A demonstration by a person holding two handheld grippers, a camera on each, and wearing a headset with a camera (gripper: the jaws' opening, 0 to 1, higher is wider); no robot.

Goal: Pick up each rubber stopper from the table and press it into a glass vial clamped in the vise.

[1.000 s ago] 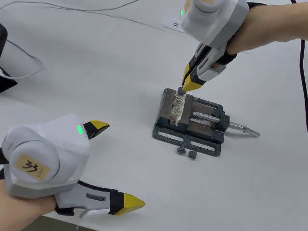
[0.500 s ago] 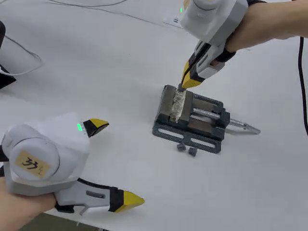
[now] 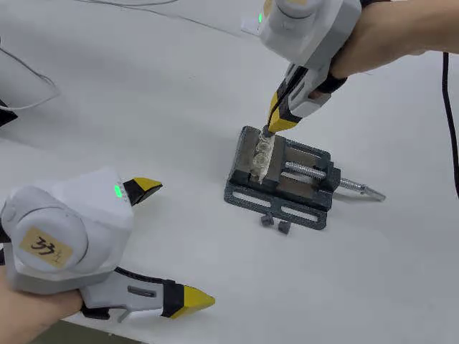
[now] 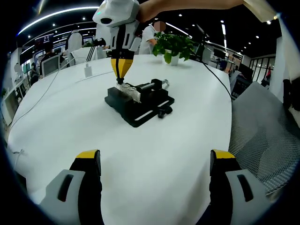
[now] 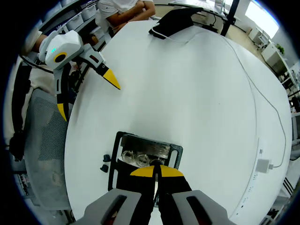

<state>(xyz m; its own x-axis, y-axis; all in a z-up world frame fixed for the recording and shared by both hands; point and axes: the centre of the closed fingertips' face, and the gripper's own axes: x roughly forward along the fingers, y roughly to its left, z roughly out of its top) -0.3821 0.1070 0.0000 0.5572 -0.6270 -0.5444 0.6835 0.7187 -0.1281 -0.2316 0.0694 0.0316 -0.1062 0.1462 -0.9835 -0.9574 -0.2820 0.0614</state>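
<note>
Right gripper (image 3: 270, 127), upper centre of head view: jaws nearly shut, apparently pinching a grey stopper (image 3: 266, 132), tip down on the end vial (image 3: 264, 145) so the vise (image 3: 308, 204) takes the push. Spare stoppers (image 3: 284, 228) lie just below the vise. Left gripper (image 3: 172, 244), lower left: wide open, empty, held clear.

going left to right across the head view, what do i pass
left hand-held gripper → vise → black cable at the right edge. The right hand-held gripper hangs over the vise, so it has no clear place in the order.
</note>
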